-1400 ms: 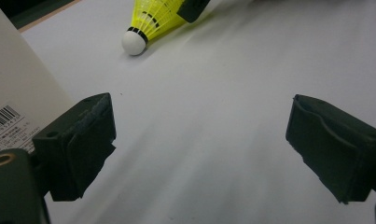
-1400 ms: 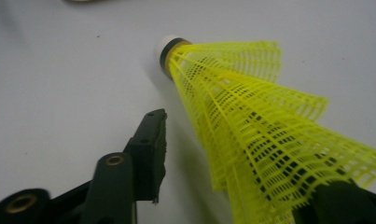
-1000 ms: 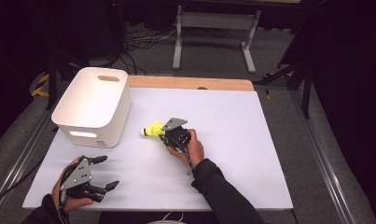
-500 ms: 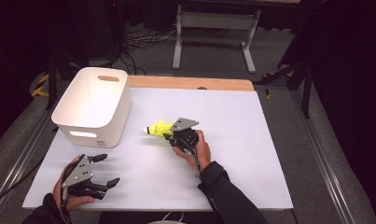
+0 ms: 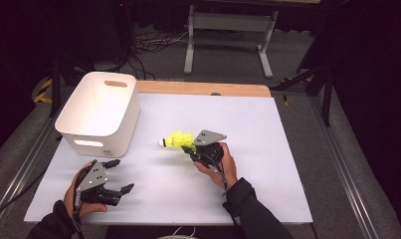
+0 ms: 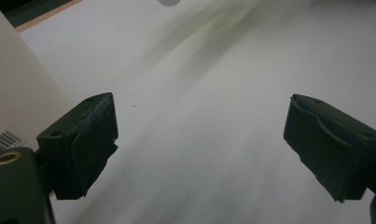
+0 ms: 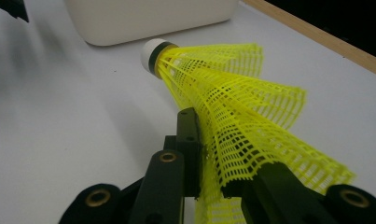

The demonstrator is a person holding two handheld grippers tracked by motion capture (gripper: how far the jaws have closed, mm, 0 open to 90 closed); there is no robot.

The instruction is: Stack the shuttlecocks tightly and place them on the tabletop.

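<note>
Nearest the table's front edge, low and left of the white storage bin (image 5: 99, 113): left gripper (image 5: 119, 176), jaws spread wide, nothing between them, only bare white tabletop (image 5: 267, 149) beyond them in the left gripper view, with the bin's wall and its barcode label (image 6: 6, 140) close at the left. Farther in, right of the bin's front corner: right gripper (image 5: 187, 148), clamped on the crushed mesh skirt of a yellow plastic shuttlecock (image 5: 177, 139), grey three-cornered plate on top. In the right gripper view, shuttlecock (image 7: 232, 102) pinched between both black jaws, skirt flattened and splayed, white cork tip pointed toward the bin, near its front wall but apart from it. Lifted or resting on the tabletop: cannot tell. Beyond the bin, a wooden strip (image 5: 203, 88) along the table's far edge.
</note>
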